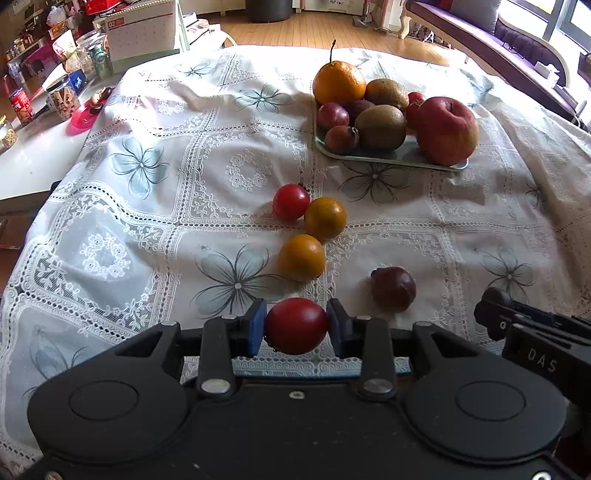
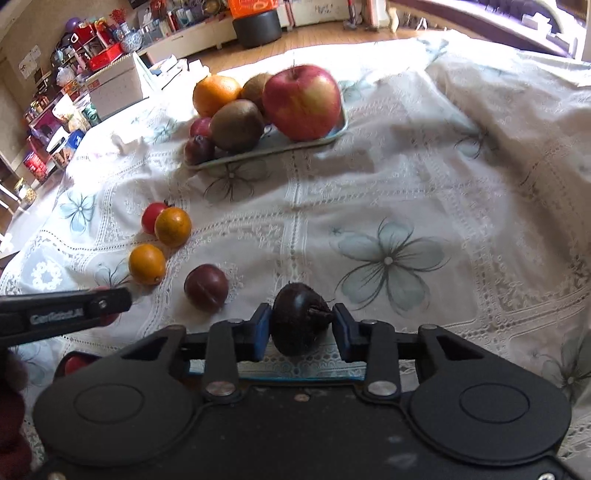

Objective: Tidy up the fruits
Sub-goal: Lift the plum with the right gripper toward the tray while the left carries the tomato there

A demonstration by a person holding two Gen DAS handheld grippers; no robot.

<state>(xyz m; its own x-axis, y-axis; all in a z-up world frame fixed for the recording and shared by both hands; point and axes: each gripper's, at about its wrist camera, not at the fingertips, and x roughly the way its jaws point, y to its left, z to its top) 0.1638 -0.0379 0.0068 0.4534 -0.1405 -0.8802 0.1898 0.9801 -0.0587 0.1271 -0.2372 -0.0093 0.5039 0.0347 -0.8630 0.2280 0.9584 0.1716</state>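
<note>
1. At the bottom centre of the left wrist view, the left gripper has its blue-padded jaws clamped on a glossy red cherry tomato, round and smooth, one pad pressing each side.
2. At the bottom centre of the right wrist view, the right gripper has a dark purple plum between its jaws; the left pad touches it, and on the right side the puckered stem end lies against the pad.
3. Just beyond, on the white lace tablecloth with grey-blue flowers covering the bench, a second maroon plum lies loose, right of centre in the left wrist view.
4. Left of it sits a small round orange citrus fruit, and behind that a second small orange citrus touches a loose red cherry tomato.
5. Farther back, in the upper right of the left wrist view, a pale green rectangular tray carries a large orange with a long stem, two fuzzy brown kiwis, several small reddish plums and a big red-yellow apple at its right end.
6. In the upper left corner, jars, boxes and a desk calendar crowd a white side counter.
</note>
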